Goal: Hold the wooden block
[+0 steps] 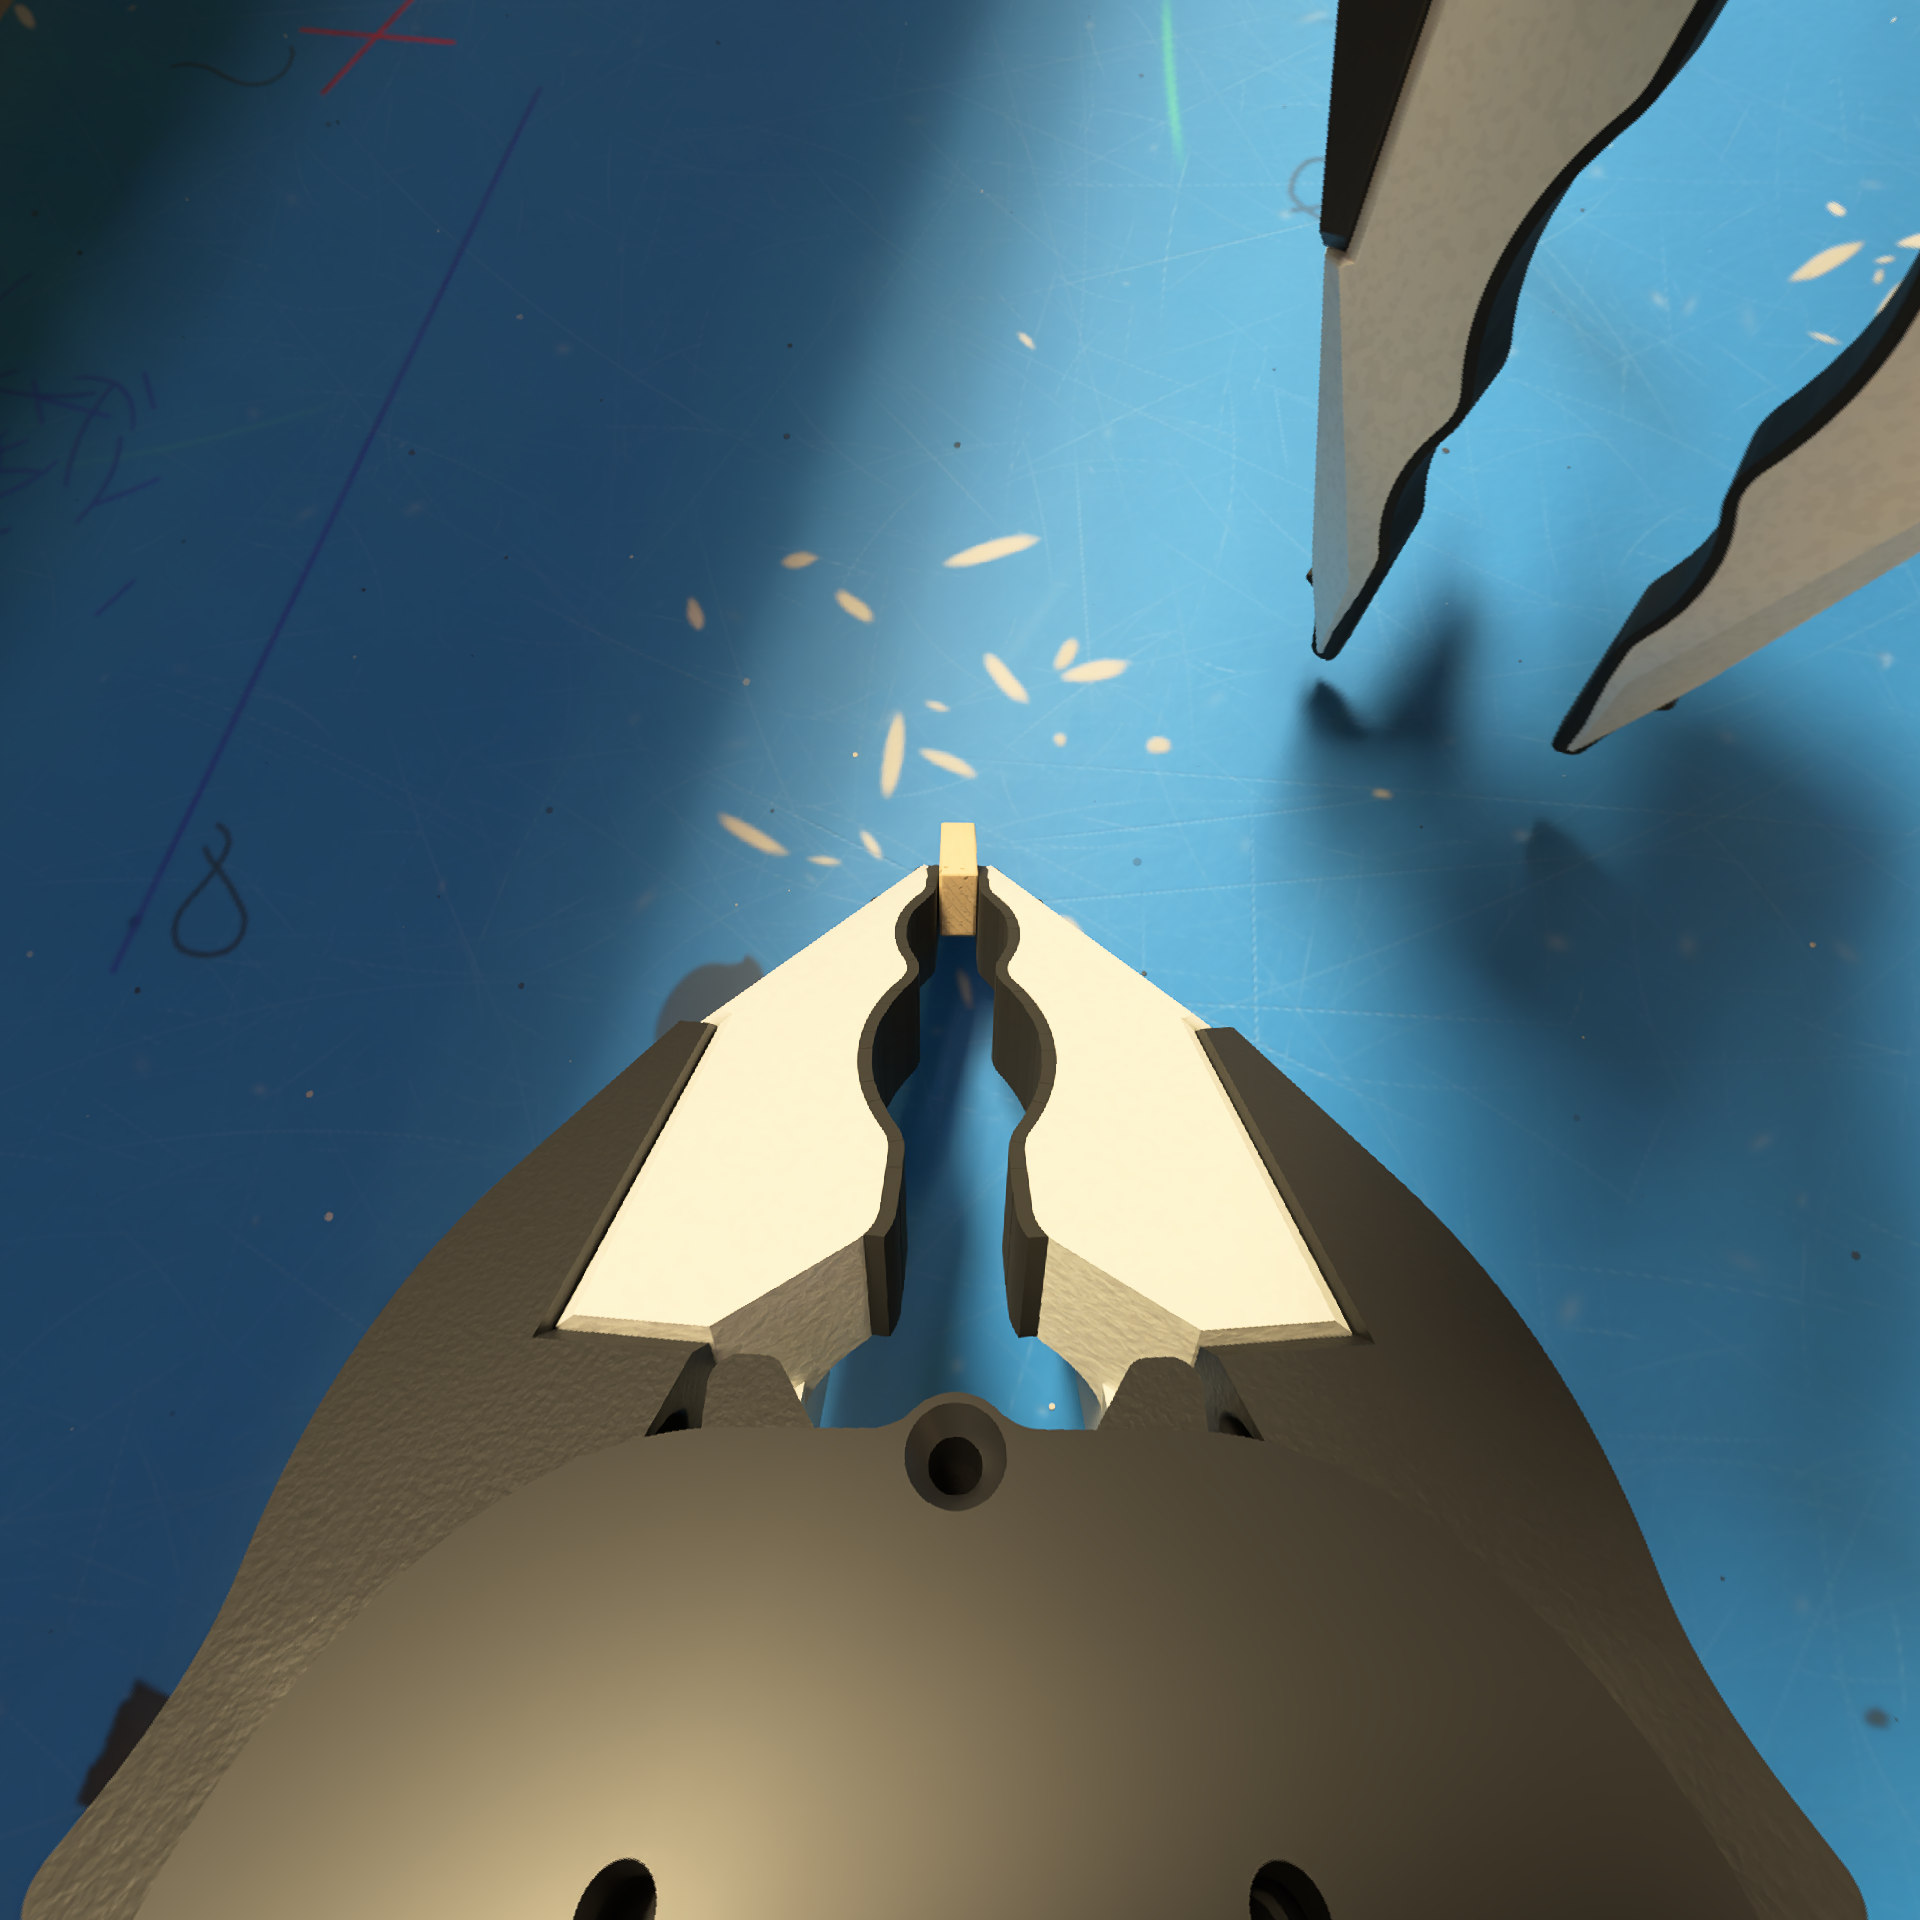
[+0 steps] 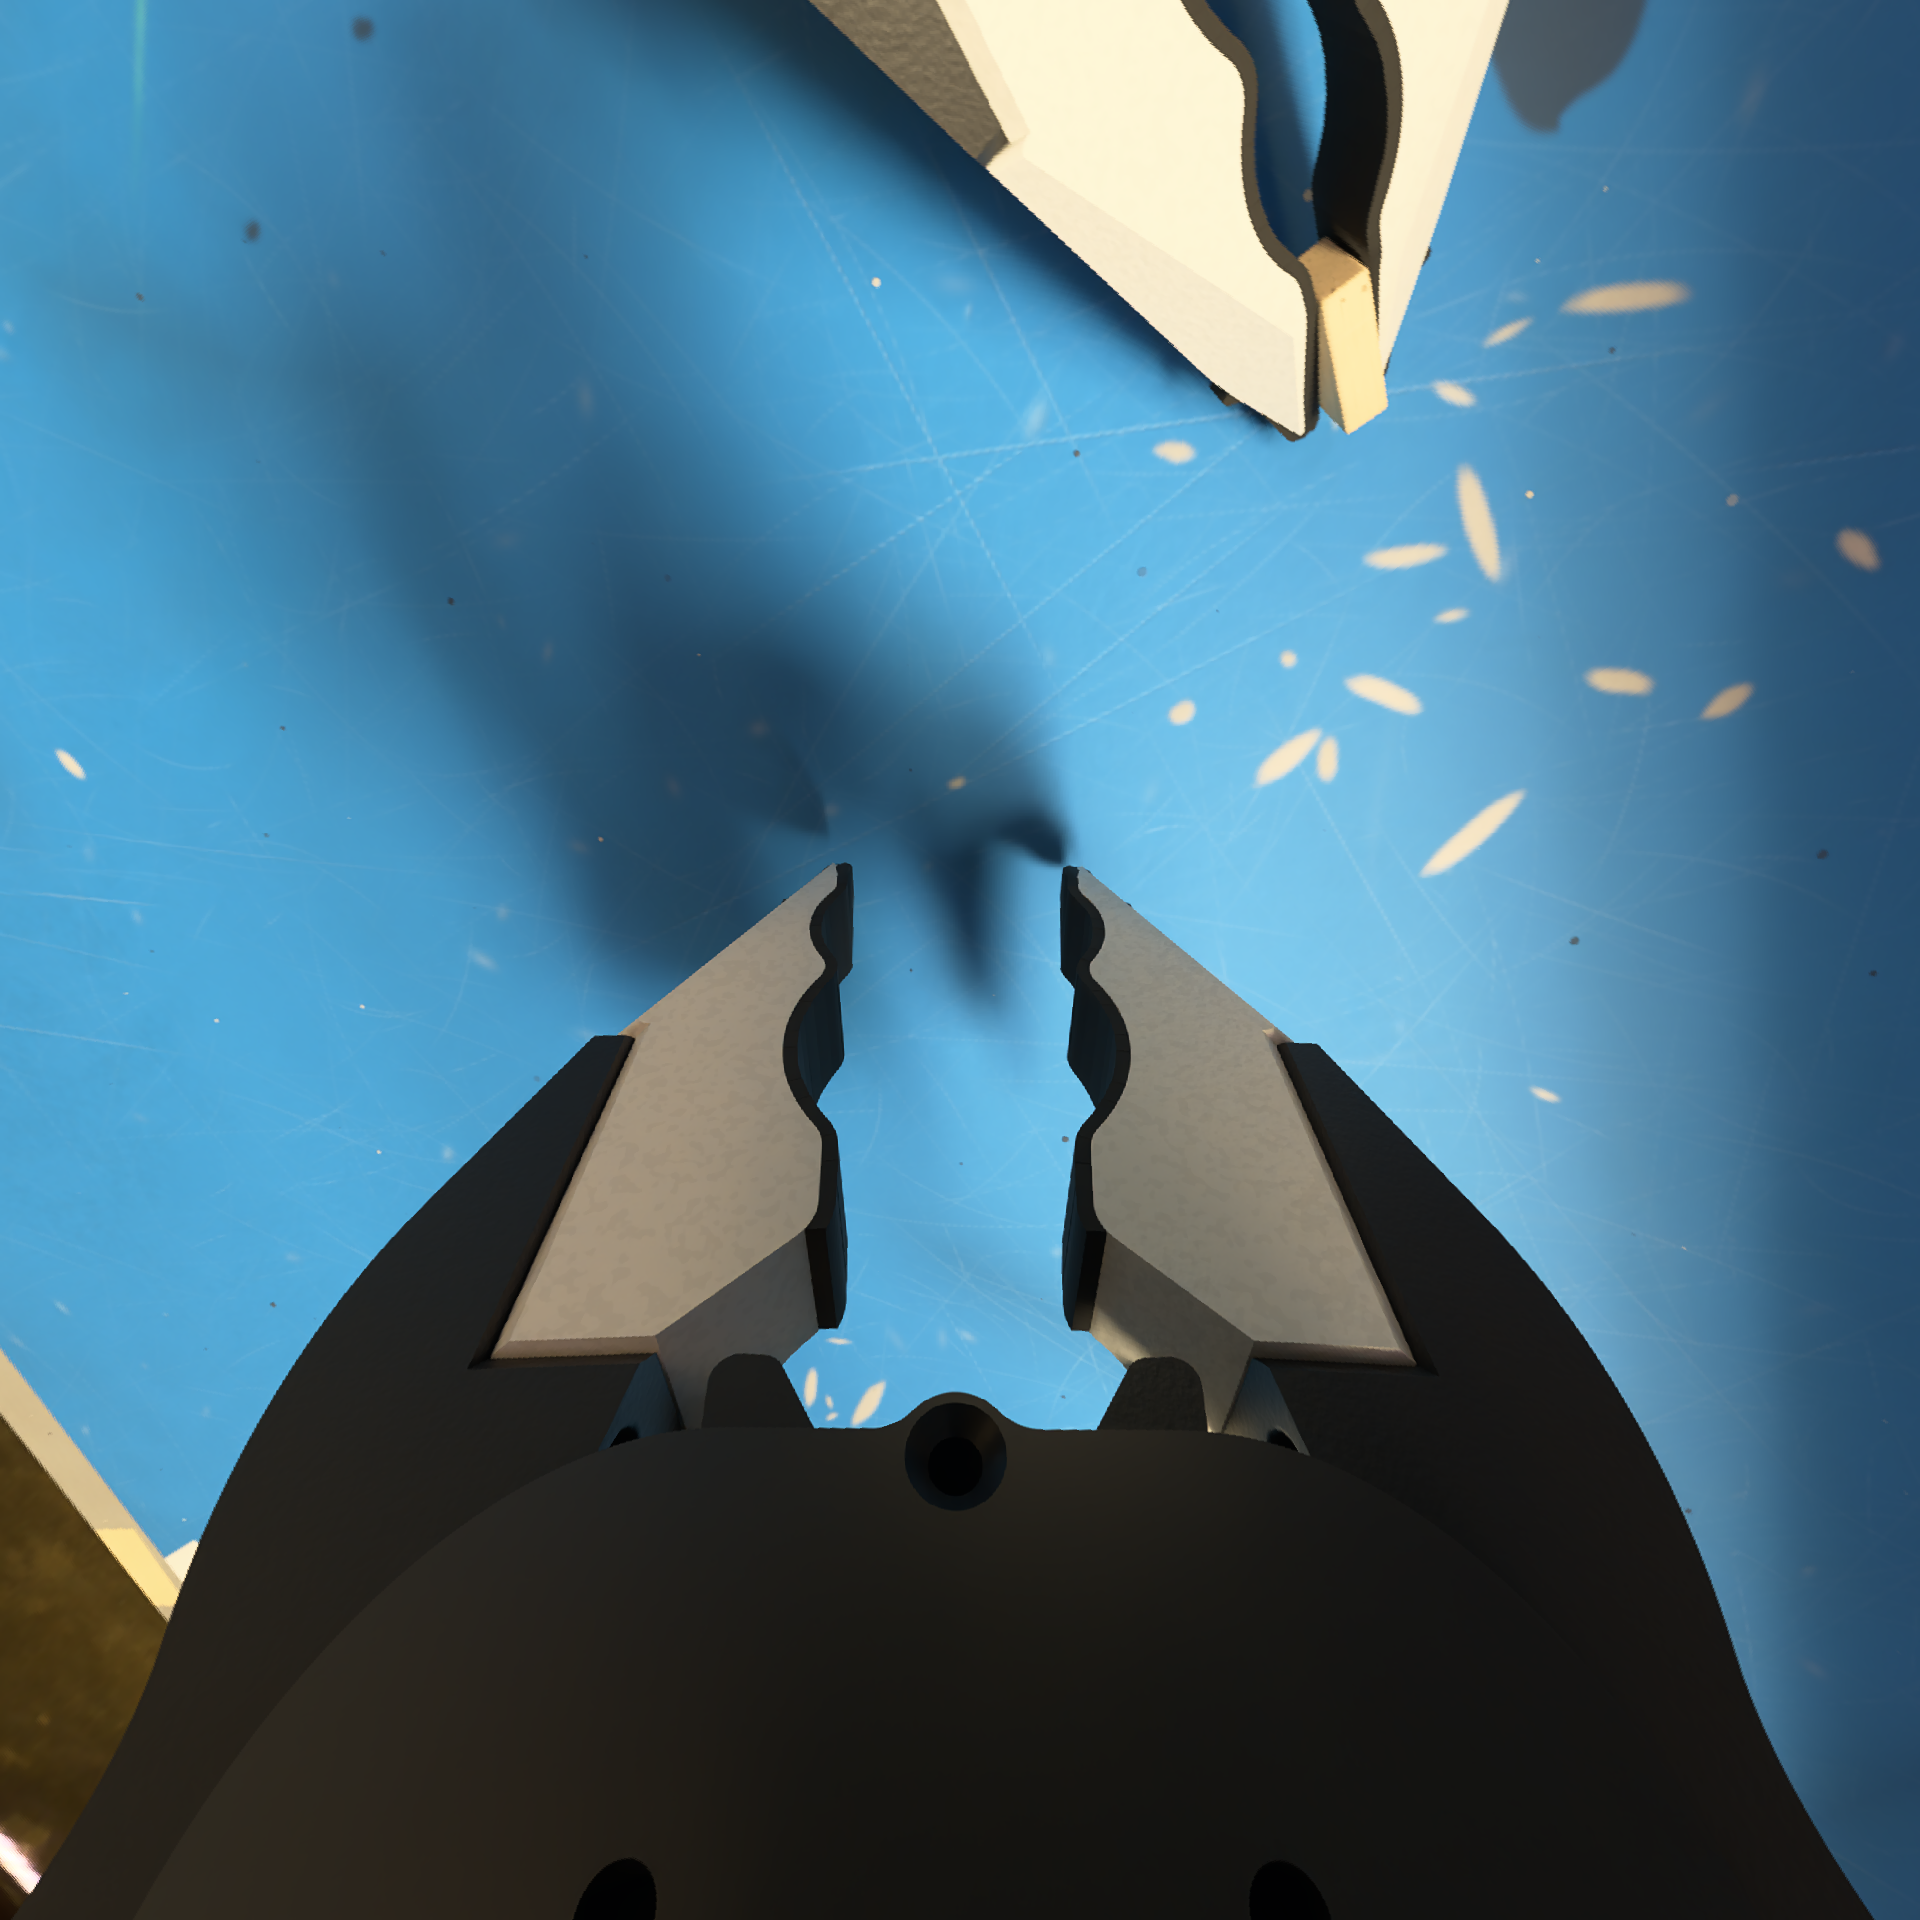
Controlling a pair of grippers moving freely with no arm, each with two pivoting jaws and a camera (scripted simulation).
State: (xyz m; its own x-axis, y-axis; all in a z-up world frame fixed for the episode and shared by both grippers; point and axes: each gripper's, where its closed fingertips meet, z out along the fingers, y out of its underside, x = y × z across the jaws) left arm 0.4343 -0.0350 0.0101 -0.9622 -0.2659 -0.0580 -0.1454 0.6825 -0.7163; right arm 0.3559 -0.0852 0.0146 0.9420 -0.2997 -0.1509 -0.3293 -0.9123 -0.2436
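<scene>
Your left gripper (image 1: 957, 883) has the wooden block (image 1: 957, 894) pinched right at its tips. Its jaws are squeezed in close, with only the little block between them. The block is small and pale, and a bit of it sticks out past the tips. From the right wrist view you can see the same block (image 2: 1351, 343) held up off the blue table (image 2: 312, 623), poking out the end of the left gripper near the top edge of that picture. Nothing else touches the block.

I think the tip grip is there because the block is so tiny; farther back, the wavy insides of the jaws would leave gaps around it. A grip this small can slip, so keep the squeeze steady and do not jerk.

Your right gripper (image 2: 956, 883) holds nothing. Its jaws stand partly apart, with bare blue table between them. It hangs off to the side, well apart from the block, likely so it does not bump it.

Pale wood chips (image 1: 992, 551) lie scattered on the table past the block. Pen scribbles (image 1: 208, 904) mark the dark left side of the table.

To me the holding job looks done for now.
</scene>
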